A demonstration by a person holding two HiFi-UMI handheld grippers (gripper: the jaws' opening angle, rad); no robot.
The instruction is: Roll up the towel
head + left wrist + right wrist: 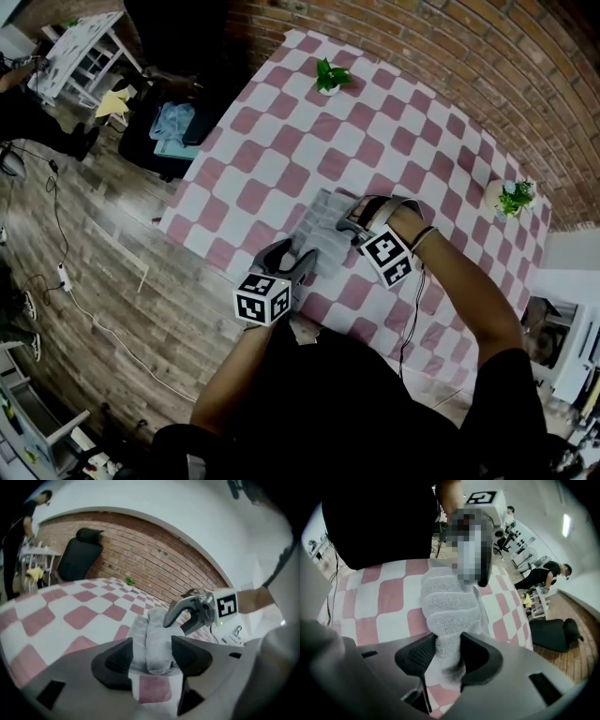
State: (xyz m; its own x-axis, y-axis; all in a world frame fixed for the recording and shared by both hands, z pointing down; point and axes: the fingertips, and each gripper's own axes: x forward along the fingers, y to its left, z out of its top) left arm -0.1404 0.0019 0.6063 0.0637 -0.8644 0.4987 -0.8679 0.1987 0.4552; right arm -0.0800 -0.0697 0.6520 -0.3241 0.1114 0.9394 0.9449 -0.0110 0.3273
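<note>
A grey towel [322, 232] lies partly rolled near the front edge of the pink-and-white checked table [281, 141]. In the left gripper view its rolled end [155, 641] sits between the jaws of my left gripper [153, 660], whose pads stand just off its sides, so the gripper is open. My right gripper [449, 656] points steeply down at the roll's other end and is shut on the towel [449, 604], the pads squeezing the cloth. In the head view the left gripper [298, 262] is at the towel's near end and the right gripper [354, 222] at its far right side.
Two small potted plants [328, 77] [511, 199] stand at the table's far side and right corner. A black chair [164, 131] with blue cloth sits off the table's left edge, a white rack [84, 52] beyond it. Cables lie on the wood floor [94, 281].
</note>
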